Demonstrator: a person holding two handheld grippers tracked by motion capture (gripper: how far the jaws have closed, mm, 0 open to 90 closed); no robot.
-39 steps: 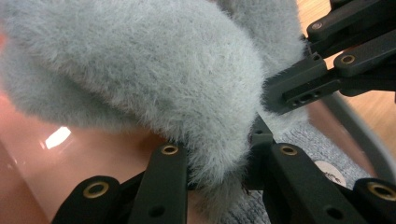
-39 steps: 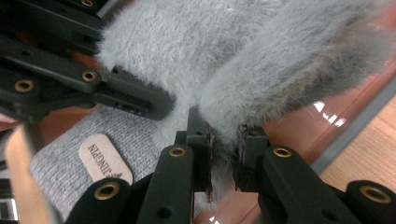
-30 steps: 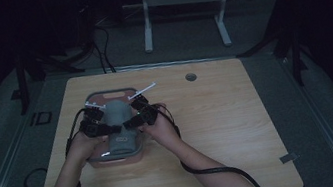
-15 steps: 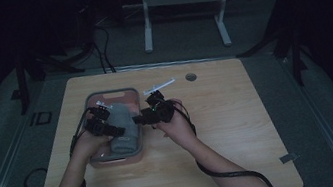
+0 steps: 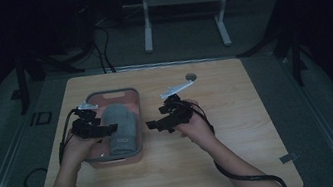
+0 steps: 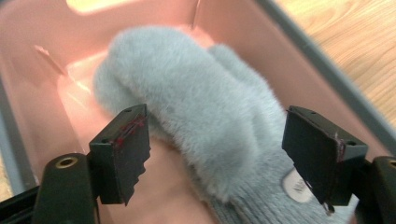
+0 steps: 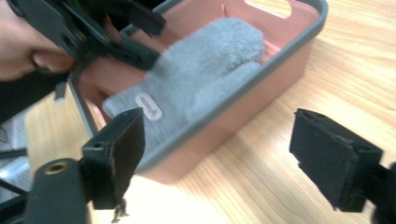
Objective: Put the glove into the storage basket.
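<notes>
Grey mitten (image 5: 120,126) inside pink bin (image 5: 131,98), long axis near-to-far. Left claw (image 5: 109,129) spread, hovering directly over mitten, nearer of the two. Right claw (image 5: 155,125) spread, empty, above bare surface (image 5: 240,127) just right of bin.

place: dim lab or recording room, not a home
counter (image 5: 246,162): bare wooden top standing alone on grey carpet
behind counter: white metal stand legs (image 5: 146,26), loose cables (image 5: 101,43) on floor
around counter: dark stands (image 5: 21,81), tape marks
</notes>
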